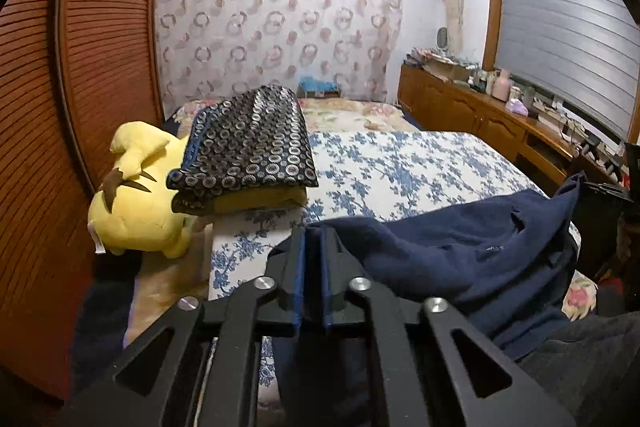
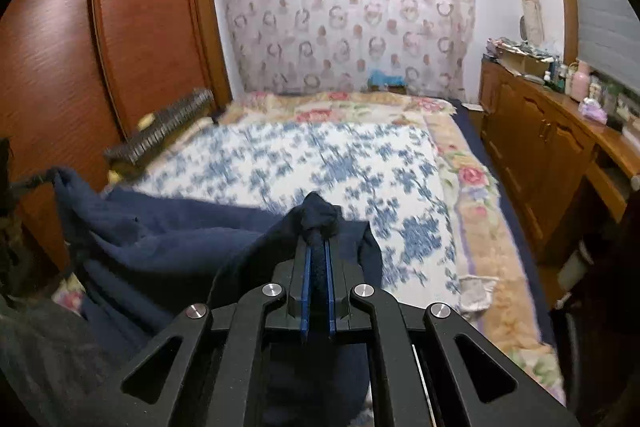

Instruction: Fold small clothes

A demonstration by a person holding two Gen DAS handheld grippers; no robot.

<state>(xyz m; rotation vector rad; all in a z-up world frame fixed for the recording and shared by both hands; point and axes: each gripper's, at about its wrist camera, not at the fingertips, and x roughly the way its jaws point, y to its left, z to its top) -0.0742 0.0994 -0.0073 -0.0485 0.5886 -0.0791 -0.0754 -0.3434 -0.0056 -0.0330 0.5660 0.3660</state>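
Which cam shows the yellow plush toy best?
Left wrist. There the yellow plush toy lies sharp and near whole at the bed's left edge, beside the brown louvred wardrobe, partly under a folded dark ring-patterned cloth. The right wrist view gives only blurred yellow slivers by that cloth.

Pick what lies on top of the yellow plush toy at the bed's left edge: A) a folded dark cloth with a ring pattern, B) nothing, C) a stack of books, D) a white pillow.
A: in the left wrist view a folded dark ring-patterned cloth rests across the yellow plush toy beside the wardrobe.
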